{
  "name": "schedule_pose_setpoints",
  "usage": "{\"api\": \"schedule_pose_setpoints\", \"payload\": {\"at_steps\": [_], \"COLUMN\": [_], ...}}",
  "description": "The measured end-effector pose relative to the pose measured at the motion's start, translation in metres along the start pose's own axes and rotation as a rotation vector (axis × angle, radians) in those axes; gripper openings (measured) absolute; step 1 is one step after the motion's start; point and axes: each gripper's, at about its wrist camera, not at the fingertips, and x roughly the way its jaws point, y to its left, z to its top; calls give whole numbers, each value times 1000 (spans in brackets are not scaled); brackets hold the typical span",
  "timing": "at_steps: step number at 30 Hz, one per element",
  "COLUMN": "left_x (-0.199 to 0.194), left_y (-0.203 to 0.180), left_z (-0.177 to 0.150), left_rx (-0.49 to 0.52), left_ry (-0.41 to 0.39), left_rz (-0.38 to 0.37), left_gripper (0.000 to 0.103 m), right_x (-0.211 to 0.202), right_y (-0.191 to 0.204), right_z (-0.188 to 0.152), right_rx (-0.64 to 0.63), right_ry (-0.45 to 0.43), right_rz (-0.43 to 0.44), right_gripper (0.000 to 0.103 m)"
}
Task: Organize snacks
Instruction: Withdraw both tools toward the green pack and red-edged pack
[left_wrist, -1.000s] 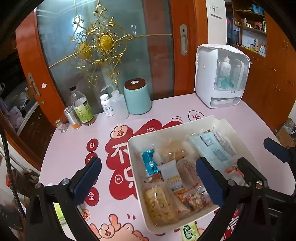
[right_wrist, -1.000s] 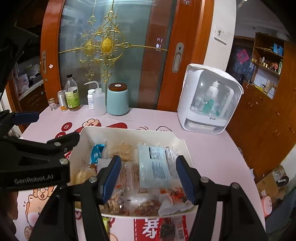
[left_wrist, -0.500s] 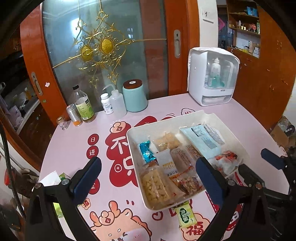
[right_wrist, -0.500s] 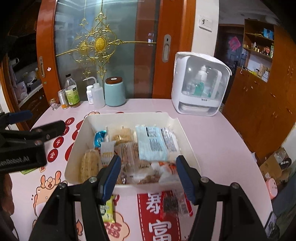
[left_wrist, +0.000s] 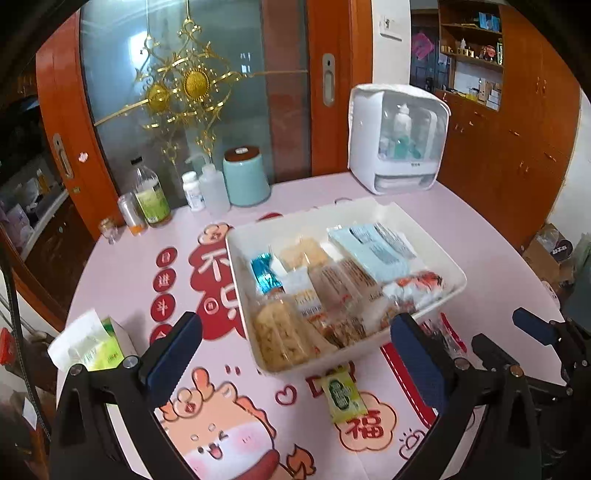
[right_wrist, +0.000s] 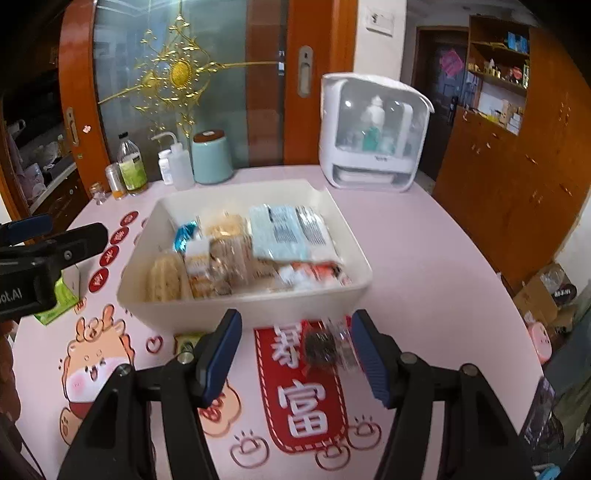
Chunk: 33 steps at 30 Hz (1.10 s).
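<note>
A white bin (left_wrist: 456, 275) (right_wrist: 258, 306) holds several snack packets, among them a pale blue pack (left_wrist: 365, 245) (right_wrist: 284, 232) and a blue foil one (left_wrist: 264, 275). On the table in front of the bin lie a small green packet (left_wrist: 341, 397) (right_wrist: 184, 341) and a clear packet with dark contents (right_wrist: 327, 349) (left_wrist: 445, 334). My left gripper (left_wrist: 295, 354) is open and empty, above the table in front of the bin. My right gripper (right_wrist: 295, 347) is open and empty, with the clear packet between its fingertips and below them.
A green and white box (left_wrist: 92, 345) (right_wrist: 61, 295) lies at the table's left edge. At the back stand bottles (left_wrist: 149, 197), a teal canister (left_wrist: 245, 177) and a white cabinet (left_wrist: 399, 140). The left gripper shows in the right wrist view (right_wrist: 51, 243).
Both grippers have pulled back and up from the bin. The green packet, the clear packet and the green box have come into view.
</note>
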Motion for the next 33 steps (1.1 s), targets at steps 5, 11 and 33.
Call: {"api": "schedule_pose_setpoints", "payload": {"at_steps": [5,11,33], "left_x": [3,11,80], "left_y": [-1,-5,-26], "left_z": [-15,-40,-98], "left_rx": [-13,-16,-111], "left_ry": [31,85,244], "left_rz": [-22,-41,-86], "left_gripper": [101,101,101], "right_x": [-1,9,54], "right_y": [-25,-53,-61], "right_z": [-24,-59,-63], "right_rx": [37,50,153], "right_ry": [31,99,157], "right_rz": [-9,-3,107], "right_gripper": [62,62,62]}}
